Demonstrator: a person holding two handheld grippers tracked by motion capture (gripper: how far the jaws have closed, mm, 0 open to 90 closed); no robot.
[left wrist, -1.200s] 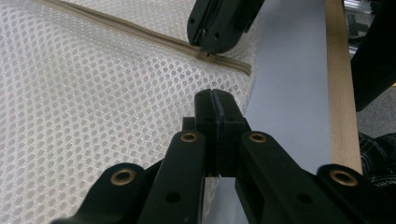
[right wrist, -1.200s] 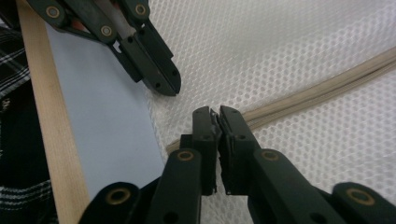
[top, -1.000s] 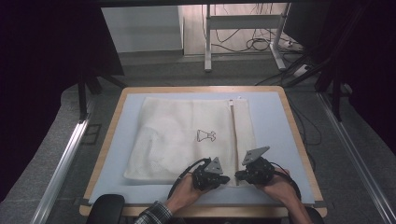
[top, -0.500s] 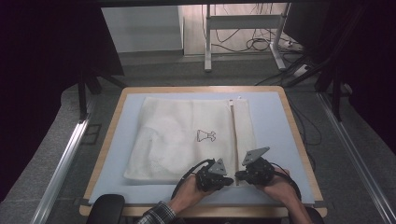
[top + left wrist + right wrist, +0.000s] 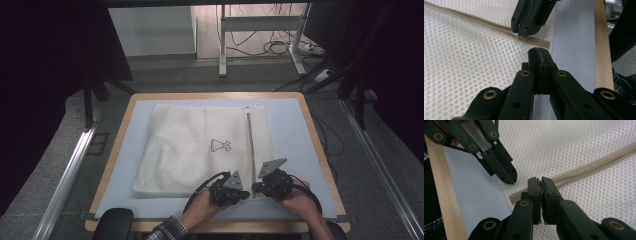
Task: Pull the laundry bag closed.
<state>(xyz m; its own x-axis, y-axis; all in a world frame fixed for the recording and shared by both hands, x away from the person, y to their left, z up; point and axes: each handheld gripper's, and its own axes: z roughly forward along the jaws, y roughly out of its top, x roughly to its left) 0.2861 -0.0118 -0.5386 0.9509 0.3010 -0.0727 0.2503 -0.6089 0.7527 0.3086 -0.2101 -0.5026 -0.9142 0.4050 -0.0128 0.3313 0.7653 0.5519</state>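
Left gripper (image 5: 539, 53) is pinching the mesh bag's (image 5: 200, 150) near corner, jaws together on fabric. Right gripper (image 5: 541, 183) is sitting closed at the zipper (image 5: 584, 171) end, apparently on the pull. Risk: mesh slipping, so the bag drags along the table (image 5: 295, 125).

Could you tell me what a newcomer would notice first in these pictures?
A large white mesh laundry bag lies flat on the pale blue mat. At its near edge the left gripper and right gripper meet, both shut, at the end of the beige zipper.
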